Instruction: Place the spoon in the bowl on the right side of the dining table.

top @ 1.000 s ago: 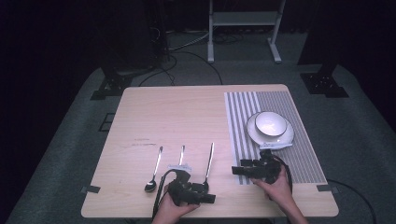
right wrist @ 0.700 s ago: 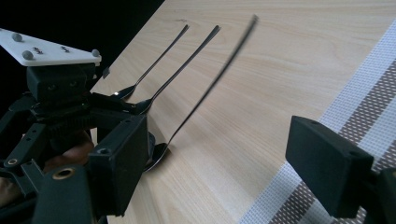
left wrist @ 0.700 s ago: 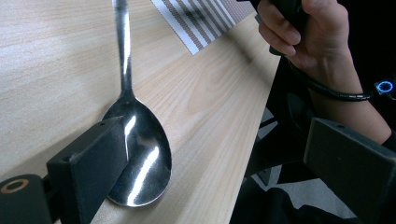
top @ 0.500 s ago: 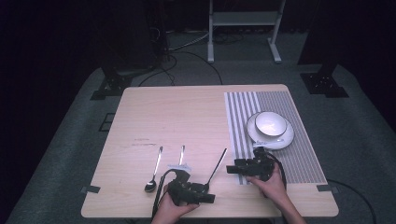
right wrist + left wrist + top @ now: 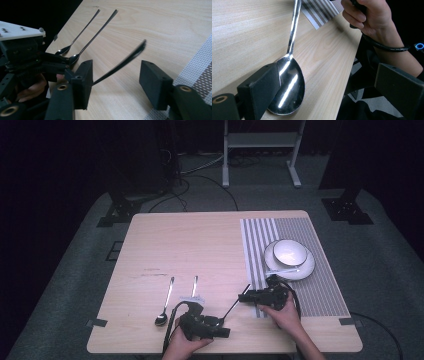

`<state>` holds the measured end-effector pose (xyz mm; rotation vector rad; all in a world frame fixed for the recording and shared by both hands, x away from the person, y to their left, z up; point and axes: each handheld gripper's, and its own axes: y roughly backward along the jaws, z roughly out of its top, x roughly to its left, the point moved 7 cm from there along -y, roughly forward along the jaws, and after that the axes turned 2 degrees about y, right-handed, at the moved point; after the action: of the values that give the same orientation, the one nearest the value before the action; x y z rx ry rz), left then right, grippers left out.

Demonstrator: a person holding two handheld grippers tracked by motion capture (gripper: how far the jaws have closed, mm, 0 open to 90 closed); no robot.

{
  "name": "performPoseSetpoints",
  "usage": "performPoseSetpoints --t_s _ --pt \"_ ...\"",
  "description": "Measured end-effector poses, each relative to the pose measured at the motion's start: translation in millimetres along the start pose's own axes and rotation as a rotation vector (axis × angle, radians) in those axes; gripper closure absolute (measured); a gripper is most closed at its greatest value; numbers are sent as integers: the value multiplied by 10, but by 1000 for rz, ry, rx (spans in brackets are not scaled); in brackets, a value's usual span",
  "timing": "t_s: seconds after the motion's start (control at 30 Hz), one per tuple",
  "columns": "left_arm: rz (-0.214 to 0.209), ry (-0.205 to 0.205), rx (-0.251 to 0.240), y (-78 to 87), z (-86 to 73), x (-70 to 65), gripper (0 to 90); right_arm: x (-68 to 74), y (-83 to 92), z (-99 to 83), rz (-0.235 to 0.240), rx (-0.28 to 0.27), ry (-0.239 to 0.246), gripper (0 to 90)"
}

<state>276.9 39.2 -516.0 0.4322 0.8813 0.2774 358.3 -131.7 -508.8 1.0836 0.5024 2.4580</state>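
A wooden table (image 5: 200,240) is being viewed from above, with a striped mat (image 5: 300,270) laid on its right part. On the mat a white bowl (image 5: 290,252) is being carried by a white plate (image 5: 306,269), and a small utensil (image 5: 282,270) is lying across the plate's near rim.

Near the front edge, the left gripper (image 5: 222,332) is being held in the left hand (image 5: 180,347), and the right gripper (image 5: 245,297) in the right hand (image 5: 282,315). Between the two grippers a third spoon (image 5: 235,305) is lying slantwise.

In the left gripper view, the bowl of that spoon (image 5: 289,90) is seen resting on the table against the left jaw, while the other jaw is standing well apart; the jaws are being kept wide open, with nothing clamped. In the right gripper view, the handle of the same spoon (image 5: 120,65) is seen raised and blurred between the right gripper's jaws, touching the left one only; these jaws are also being held apart, so the spoon is not being gripped.

Two more spoons (image 5: 165,302) (image 5: 194,287) are lying side by side on the table to the left, just beyond the left gripper.
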Motion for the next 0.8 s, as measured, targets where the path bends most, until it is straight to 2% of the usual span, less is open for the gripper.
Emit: performPoseSetpoints --t_s 0.03,0.1,0.3,0.43,0.47,0.5,0.53,0.6,0.8 --pt "0 0 0 0 0 0 48 -1 -1 -1 2 2 0 558" --pt "-2 0 -1 2 1 2 48 -5 1 4 3 -5 -3 573" --pt "-1 0 -1 1 1 3 48 -21 1 27 34 -12 -28 749" --pt "-2 -1 -1 1 0 3 48 -2 13 42 82 -23 -58 801" --pt "-2 -2 -1 1 0 1 48 -2 13 42 82 -23 -58 801" --pt "-4 -6 -5 2 0 -3 48 21 25 57 117 -27 -71 826" --pt "-4 -6 -5 2 0 -3 48 21 25 57 117 -27 -71 826" --pt "-8 -10 -6 4 1 -8 48 53 41 74 151 -26 -75 855" --pt "-17 -11 -15 14 10 -17 47 100 60 111 204 -29 -92 889"
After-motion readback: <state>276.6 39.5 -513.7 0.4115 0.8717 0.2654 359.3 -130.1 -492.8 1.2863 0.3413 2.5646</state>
